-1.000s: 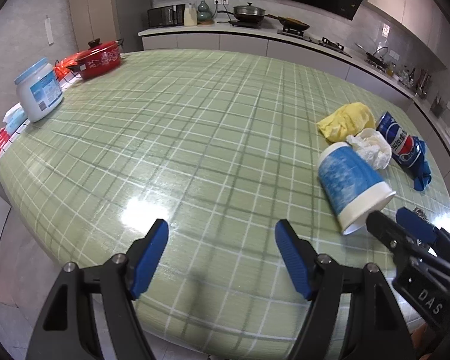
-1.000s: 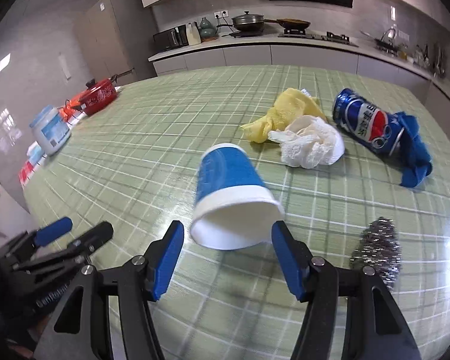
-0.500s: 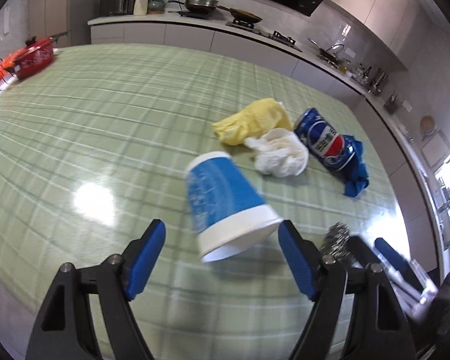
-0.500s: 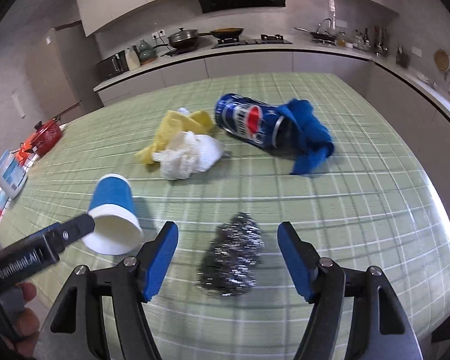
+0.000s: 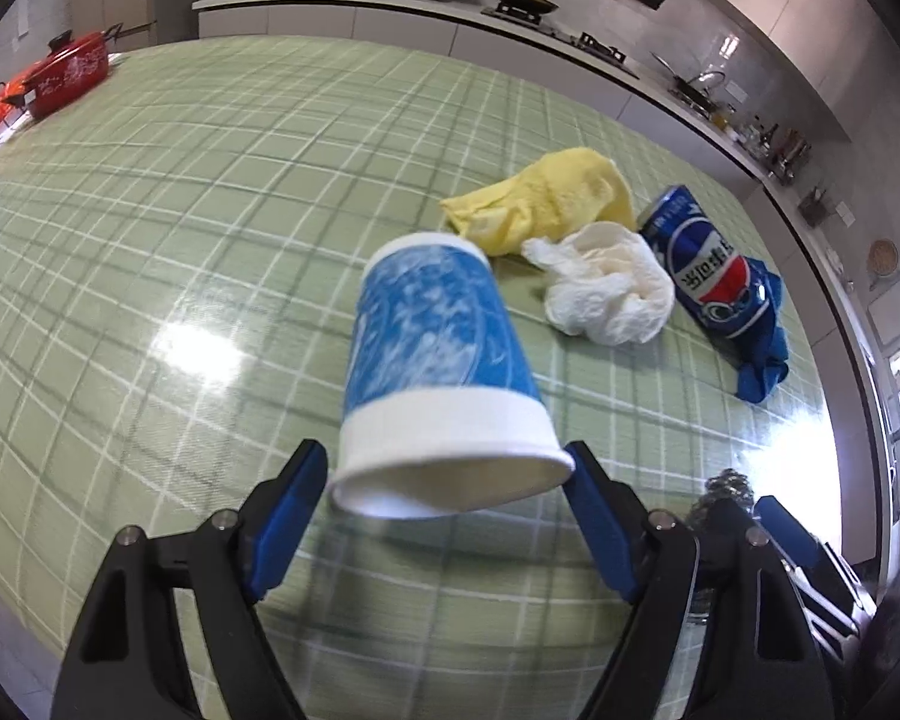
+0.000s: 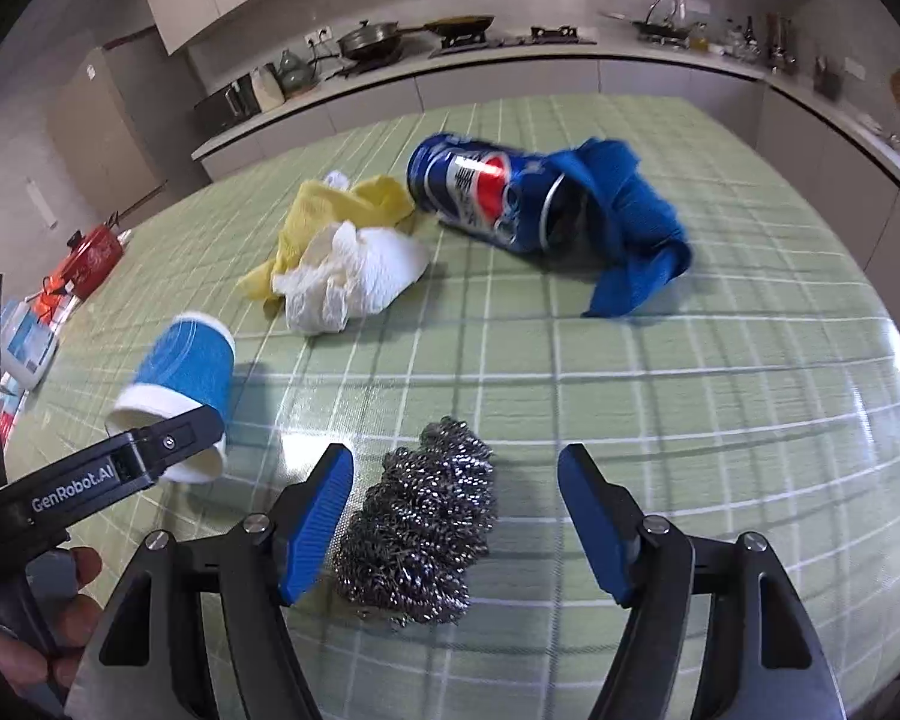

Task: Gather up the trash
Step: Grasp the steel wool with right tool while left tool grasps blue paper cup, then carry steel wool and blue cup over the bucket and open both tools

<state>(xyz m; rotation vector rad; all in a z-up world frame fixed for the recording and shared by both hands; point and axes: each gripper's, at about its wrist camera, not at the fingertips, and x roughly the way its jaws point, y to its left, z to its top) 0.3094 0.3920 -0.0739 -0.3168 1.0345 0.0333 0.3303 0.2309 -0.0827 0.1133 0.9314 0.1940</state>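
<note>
A green checked tablecloth (image 5: 222,192) covers the whole table, glossy with a white glare patch to the left of the left gripper (image 5: 444,510). Its jaws have just been opening and stand spread, the rim of a tipped blue paper cup (image 5: 438,360) lying between the pads, with no clear grip visible. Beyond the cup lie a crumpled white tissue (image 5: 606,294), a yellow cloth (image 5: 546,198), a blue soda can (image 5: 699,264) and a blue rag (image 5: 762,354). The right gripper (image 6: 456,516) has also just been widening; it is released, with a steel wool scourer (image 6: 420,528) between the fingers, nearer the left one. A red pot (image 5: 69,75) sits far left. A kitchen counter (image 5: 390,0) with pans runs behind the table.
</note>
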